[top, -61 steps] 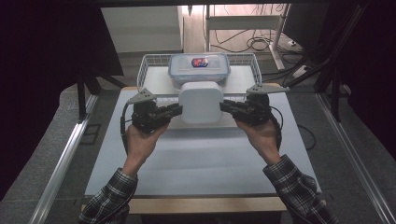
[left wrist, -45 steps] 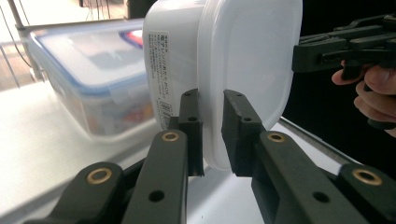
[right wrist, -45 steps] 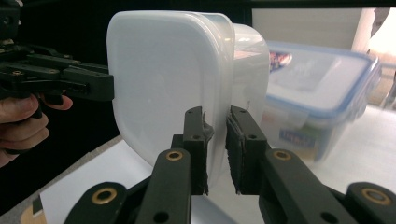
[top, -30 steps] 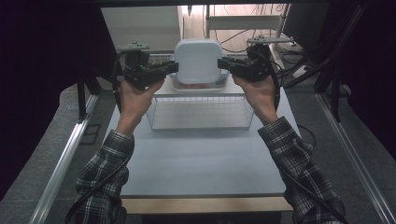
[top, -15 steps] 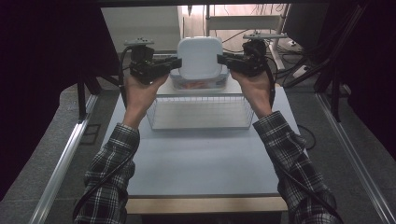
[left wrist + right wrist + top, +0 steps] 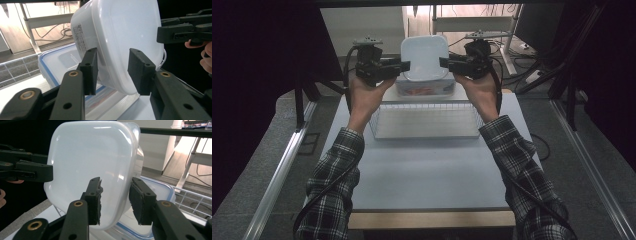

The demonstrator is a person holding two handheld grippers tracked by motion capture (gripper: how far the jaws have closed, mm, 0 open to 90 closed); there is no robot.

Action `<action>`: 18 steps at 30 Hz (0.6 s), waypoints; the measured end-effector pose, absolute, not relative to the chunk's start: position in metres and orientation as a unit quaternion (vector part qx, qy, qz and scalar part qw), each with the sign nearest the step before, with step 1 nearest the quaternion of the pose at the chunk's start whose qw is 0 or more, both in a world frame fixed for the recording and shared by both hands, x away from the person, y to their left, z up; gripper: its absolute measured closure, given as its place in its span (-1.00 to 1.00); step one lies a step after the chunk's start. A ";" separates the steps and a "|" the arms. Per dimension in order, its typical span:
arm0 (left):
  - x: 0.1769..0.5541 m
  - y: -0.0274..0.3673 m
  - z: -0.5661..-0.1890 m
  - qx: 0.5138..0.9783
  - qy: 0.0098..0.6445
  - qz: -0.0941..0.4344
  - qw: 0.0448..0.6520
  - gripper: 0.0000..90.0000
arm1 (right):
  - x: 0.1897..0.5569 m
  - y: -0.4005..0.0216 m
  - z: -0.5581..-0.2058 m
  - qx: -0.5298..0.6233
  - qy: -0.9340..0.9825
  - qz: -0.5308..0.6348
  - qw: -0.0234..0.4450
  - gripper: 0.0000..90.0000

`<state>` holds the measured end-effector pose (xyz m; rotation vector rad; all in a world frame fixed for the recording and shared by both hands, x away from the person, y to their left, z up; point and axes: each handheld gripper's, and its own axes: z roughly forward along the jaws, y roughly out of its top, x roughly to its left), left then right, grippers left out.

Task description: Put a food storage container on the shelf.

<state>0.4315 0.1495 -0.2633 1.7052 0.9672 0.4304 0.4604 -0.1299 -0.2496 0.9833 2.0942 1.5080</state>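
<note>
On blue-lidded box (image 6: 424,90) | white container (image 6: 424,57) | fingers just opening, container rim between

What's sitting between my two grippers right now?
The white container, resting on the blue-rimmed lidded box, lies between the left gripper and right gripper in the high view; both jaws have just been opening.

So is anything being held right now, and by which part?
Apparently nothing. The left gripper and right gripper straddle opposite side rims of the white container, but their jaws have just been opening and the pads look clear of it.
</note>
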 end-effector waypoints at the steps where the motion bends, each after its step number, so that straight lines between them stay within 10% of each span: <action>1: 0.431 0.149 -0.263 0.717 0.406 0.181 0.537 0.28 | 0.461 -0.130 -0.250 0.350 0.745 0.535 0.187 0.34; 18: 0.446 0.146 -0.263 0.723 0.418 0.172 0.523 0.08 | 0.472 -0.127 -0.247 0.357 0.756 0.520 0.175 0.20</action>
